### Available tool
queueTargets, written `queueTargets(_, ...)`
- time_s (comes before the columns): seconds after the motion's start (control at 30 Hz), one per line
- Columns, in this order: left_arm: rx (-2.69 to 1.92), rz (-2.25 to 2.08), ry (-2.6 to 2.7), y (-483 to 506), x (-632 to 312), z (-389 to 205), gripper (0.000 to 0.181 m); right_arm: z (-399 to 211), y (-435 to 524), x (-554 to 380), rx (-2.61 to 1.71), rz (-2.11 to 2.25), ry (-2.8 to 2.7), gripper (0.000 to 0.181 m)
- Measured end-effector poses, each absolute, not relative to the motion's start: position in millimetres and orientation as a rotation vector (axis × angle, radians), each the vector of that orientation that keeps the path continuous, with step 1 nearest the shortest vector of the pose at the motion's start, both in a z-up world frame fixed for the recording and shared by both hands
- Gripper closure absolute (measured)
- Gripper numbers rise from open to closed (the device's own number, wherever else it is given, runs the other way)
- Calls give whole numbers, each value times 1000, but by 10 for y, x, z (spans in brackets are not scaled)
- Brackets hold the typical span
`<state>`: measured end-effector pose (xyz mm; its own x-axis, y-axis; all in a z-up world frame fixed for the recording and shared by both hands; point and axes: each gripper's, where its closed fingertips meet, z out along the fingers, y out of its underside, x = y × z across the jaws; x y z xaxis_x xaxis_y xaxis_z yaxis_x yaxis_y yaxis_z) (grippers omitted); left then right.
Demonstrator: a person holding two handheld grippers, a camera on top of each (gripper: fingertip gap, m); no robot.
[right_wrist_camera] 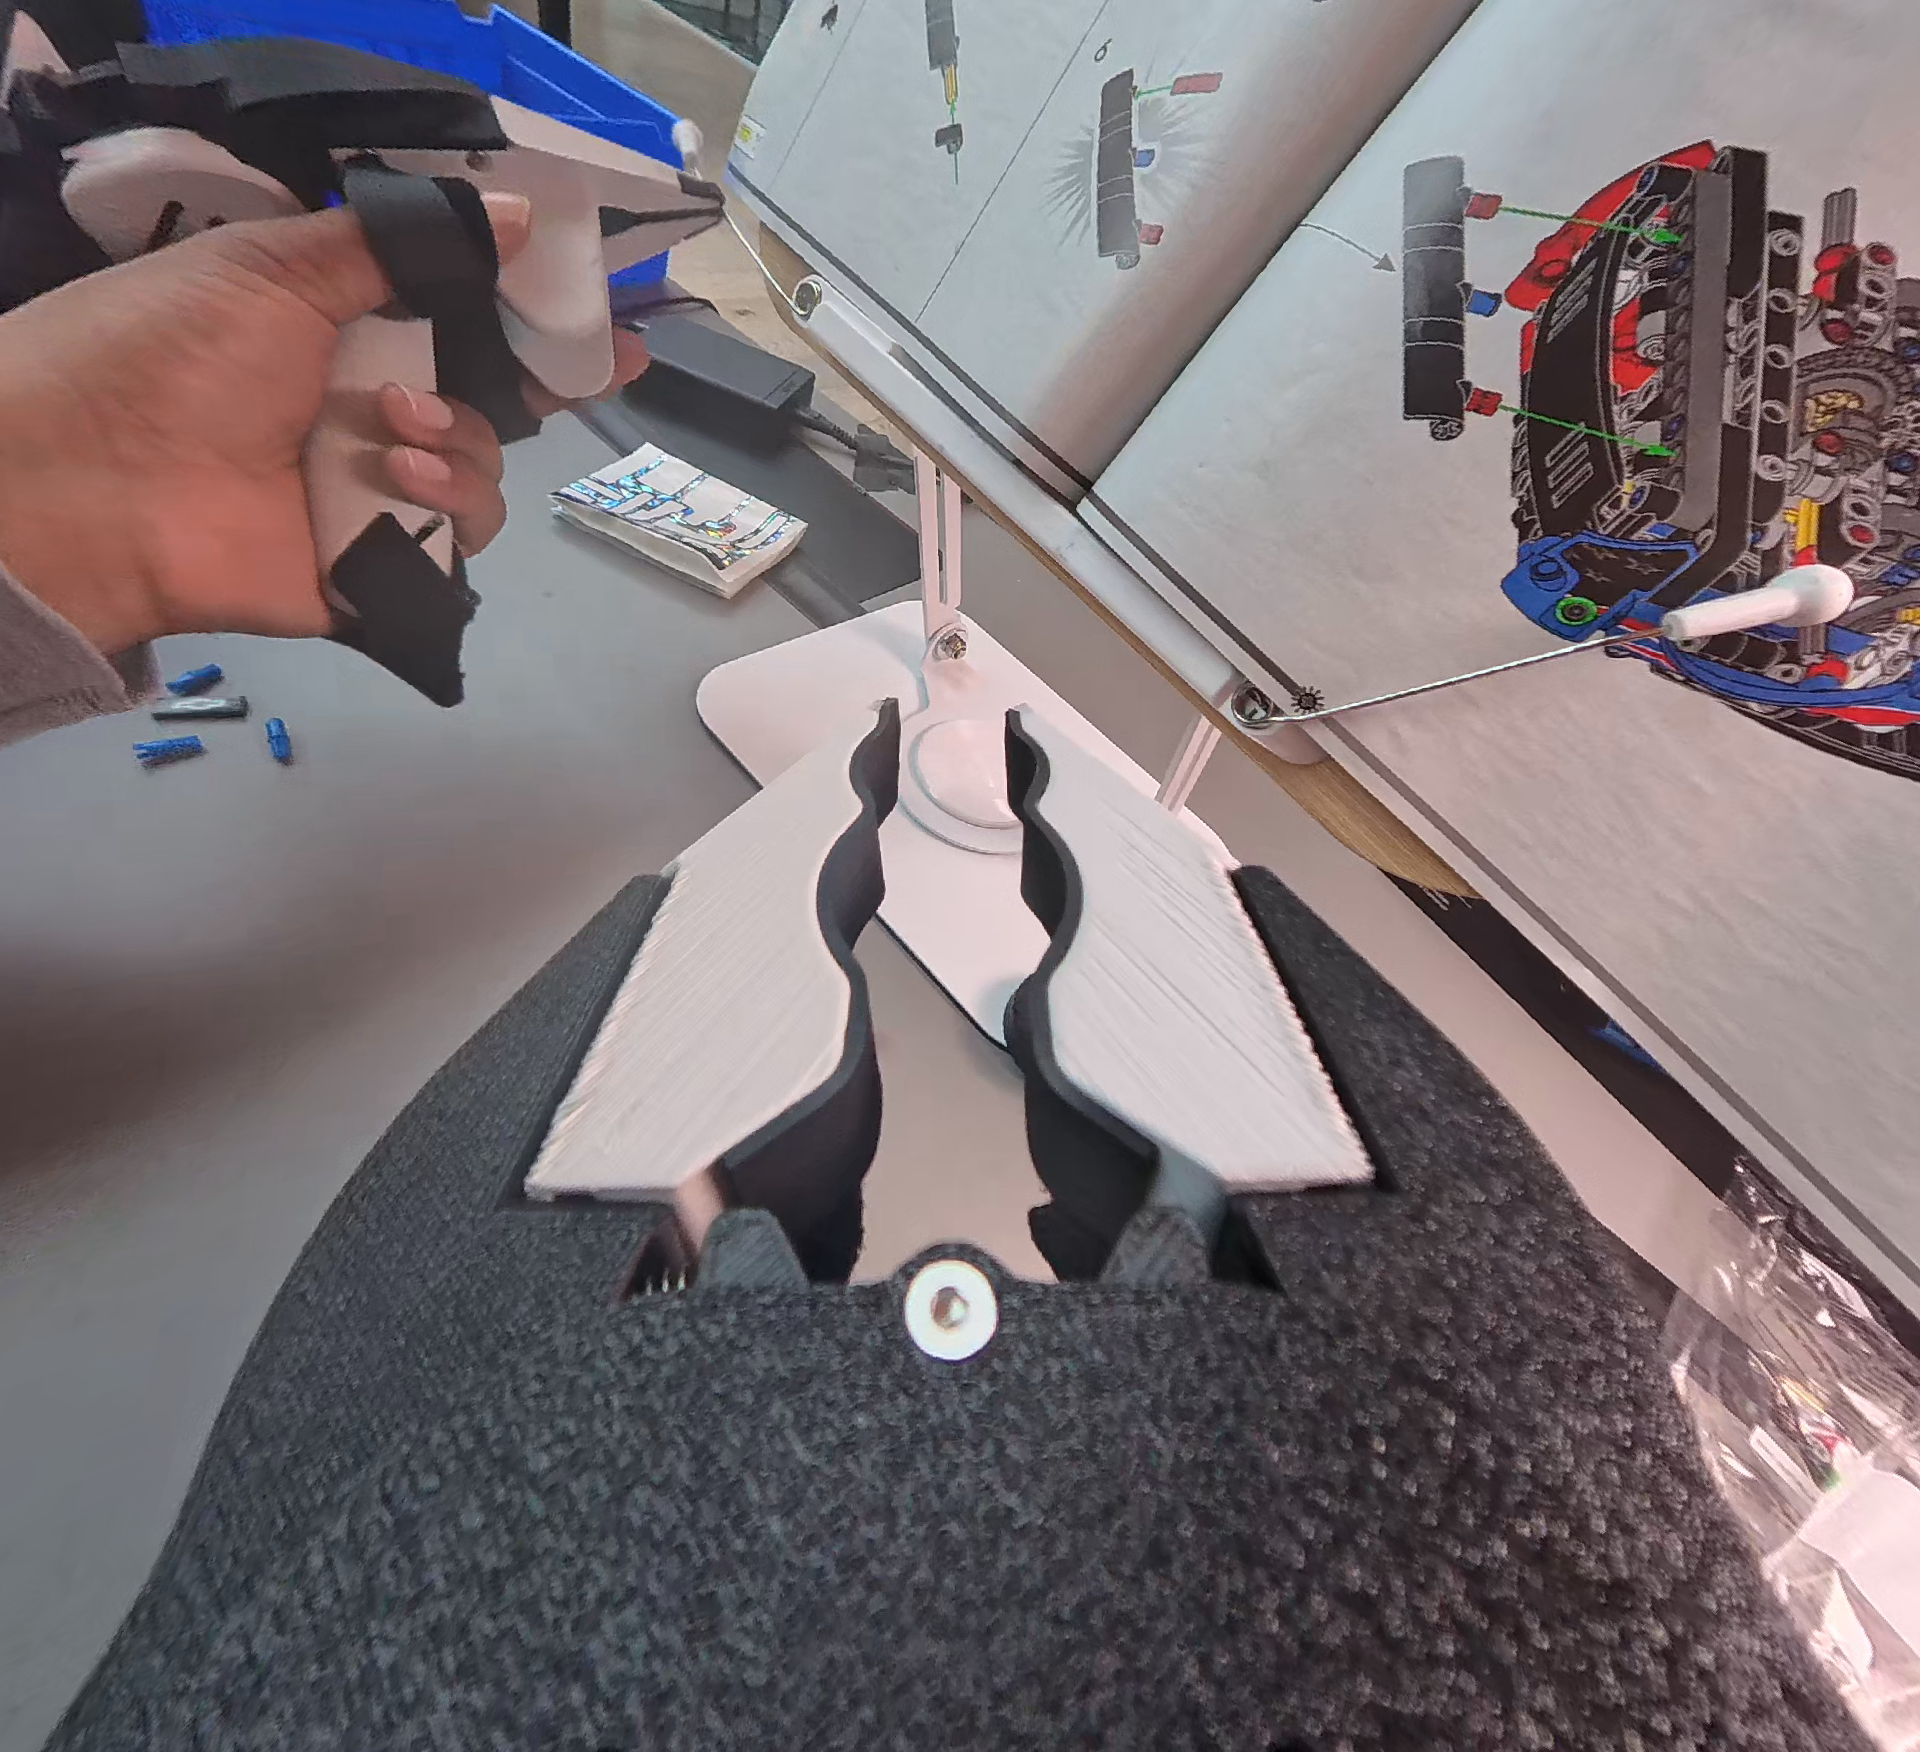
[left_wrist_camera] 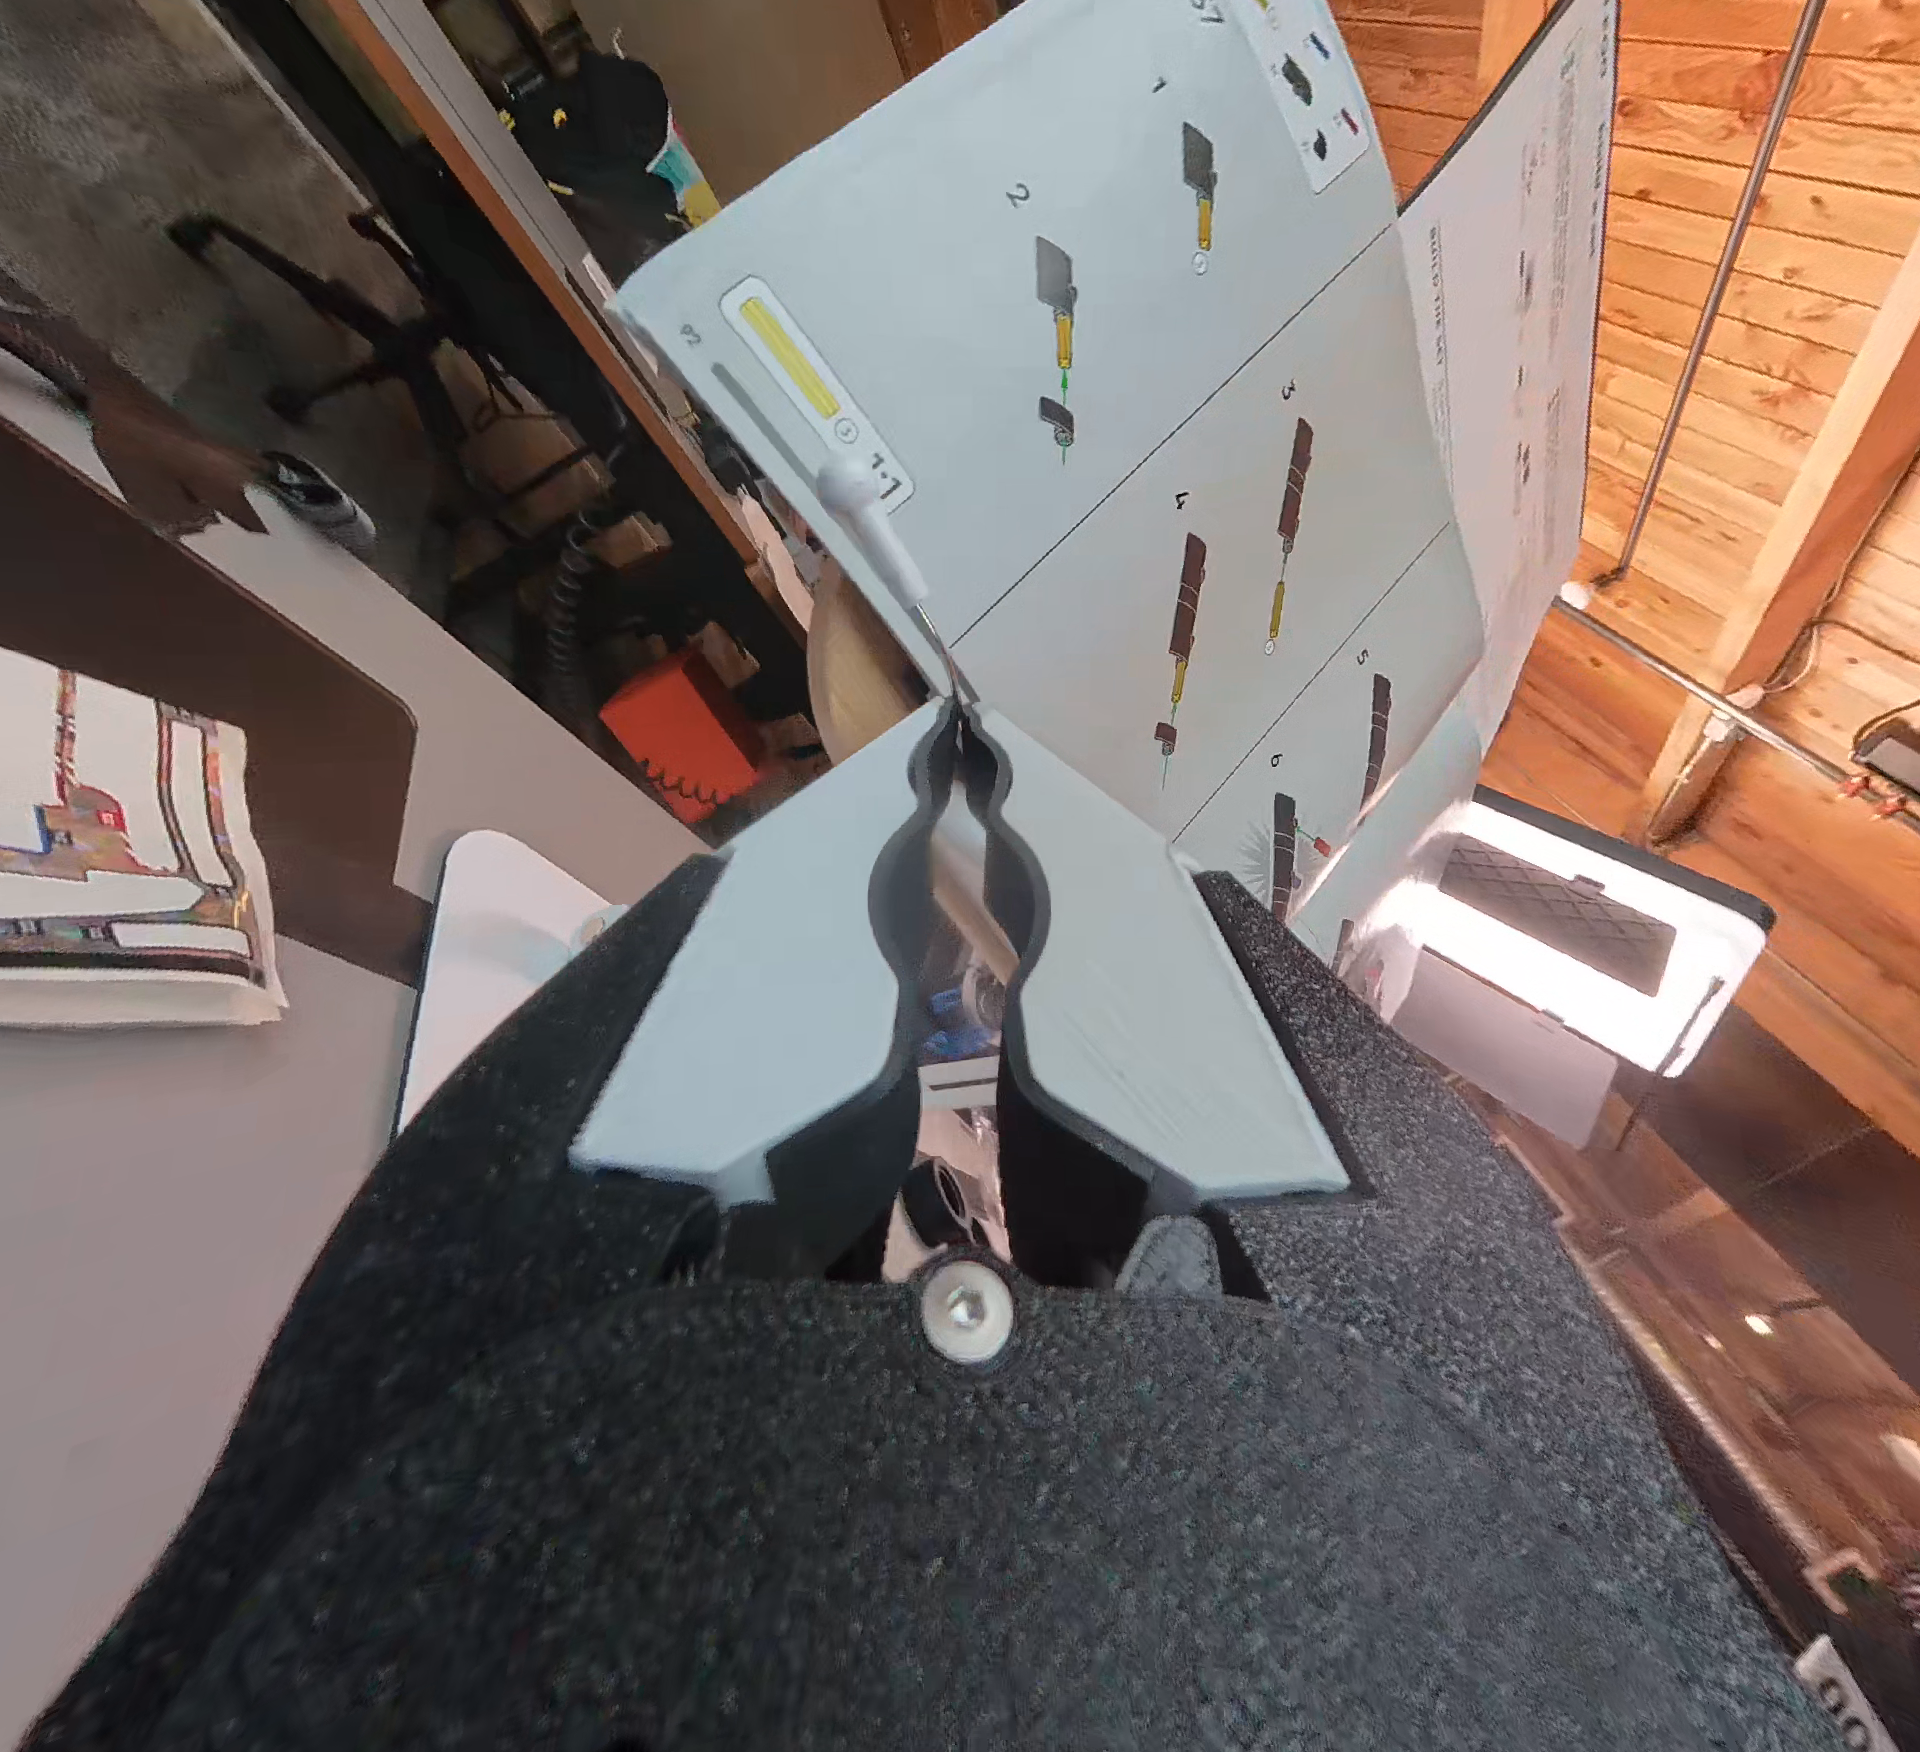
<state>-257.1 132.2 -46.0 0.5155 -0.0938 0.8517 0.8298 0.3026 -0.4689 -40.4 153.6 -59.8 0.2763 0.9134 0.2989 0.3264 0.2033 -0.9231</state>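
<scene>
Left gripper (left_wrist_camera: 961, 726) tips are pinched on the thin wire of the left page-holder clip (left_wrist_camera: 868, 513), whose white tip lies on the open instruction booklet (left_wrist_camera: 1091, 372) just ahead. Right gripper (right_wrist_camera: 945, 736) is spread with nothing between its 2 fingers, low over the white stand base (right_wrist_camera: 790, 694), well apart from the right clip (right_wrist_camera: 1756, 606). Judged risk: the wire slips from the tips, or the pull creases the page.

booklet (right_wrist_camera: 1351, 92): top, right edges cut off | plastic bag (right_wrist_camera: 1787, 1453): blurred, cropped
</scene>
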Motion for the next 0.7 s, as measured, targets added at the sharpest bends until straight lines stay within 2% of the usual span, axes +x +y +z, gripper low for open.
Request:
queueTargets(0.17, -1357, -308, -257, 1498, -2107, -49, 181, -563, 1539, -383, -1343, 632, -1268, 161)
queueTargets(0.27, -1640, -47, -75, 1679, -2007, -224, 181, -567, 1558, -388, -1351, 645, -1260, 161)
queueTargets(0.47, -1521, 18, -88, 1468, -1982, -18, 181, -556, 1588, -326, -1348, 625, -1253, 161)
queueTargets(0.7, -1540, -21, -62, 1245, -1811, -280, 143, -499, 1729, -218, -1354, 617, -1153, 158)
